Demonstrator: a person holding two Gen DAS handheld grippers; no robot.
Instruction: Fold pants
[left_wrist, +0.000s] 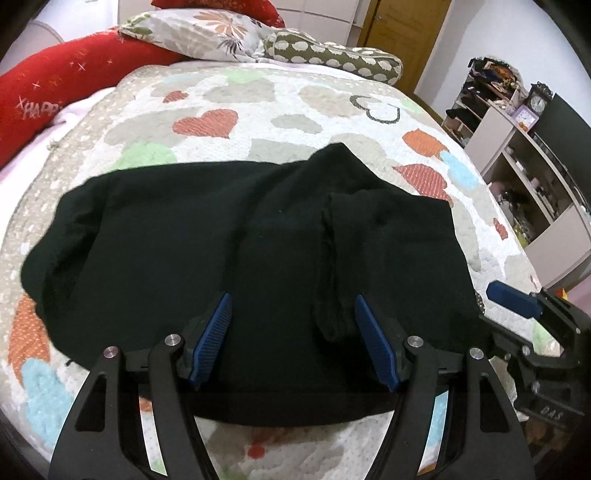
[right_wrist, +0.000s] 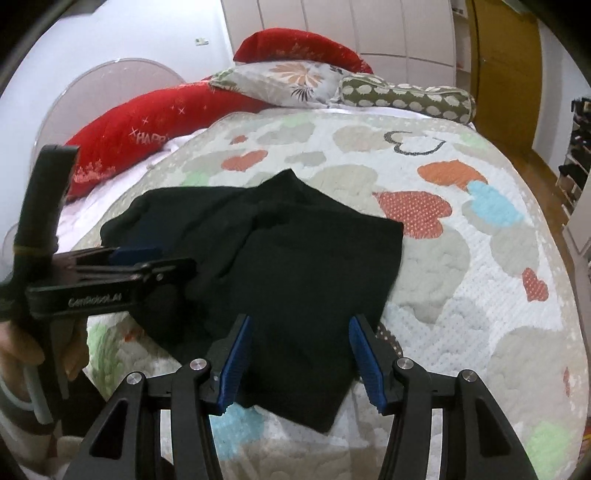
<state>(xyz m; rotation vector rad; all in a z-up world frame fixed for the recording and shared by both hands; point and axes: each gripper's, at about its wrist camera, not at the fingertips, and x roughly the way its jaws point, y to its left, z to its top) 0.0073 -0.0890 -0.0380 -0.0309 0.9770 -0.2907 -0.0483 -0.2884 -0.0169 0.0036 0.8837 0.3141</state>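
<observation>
Black pants (left_wrist: 229, 240) lie folded in a rough rectangle on the heart-patterned quilt (left_wrist: 229, 96). A narrow fold or seam runs down their right half. My left gripper (left_wrist: 292, 299) hovers over the near edge of the pants, open, with nothing pinched between its blue pads. My right gripper (right_wrist: 300, 319) is also open, above the near right corner of the pants (right_wrist: 303, 266). One of the right gripper's fingers (left_wrist: 513, 297) shows at the pants' right edge in the left wrist view. The left gripper (right_wrist: 136, 256) appears side-on in the right wrist view, held by a hand (right_wrist: 22, 350).
Red pillows (right_wrist: 140, 136), a floral pillow (right_wrist: 288, 81) and a green bolster (right_wrist: 406, 96) line the head of the bed. A shelf unit (left_wrist: 524, 155) with a clock stands to the right, and a wooden door (right_wrist: 506, 66) is beyond. The quilt's near edge curves just below the grippers.
</observation>
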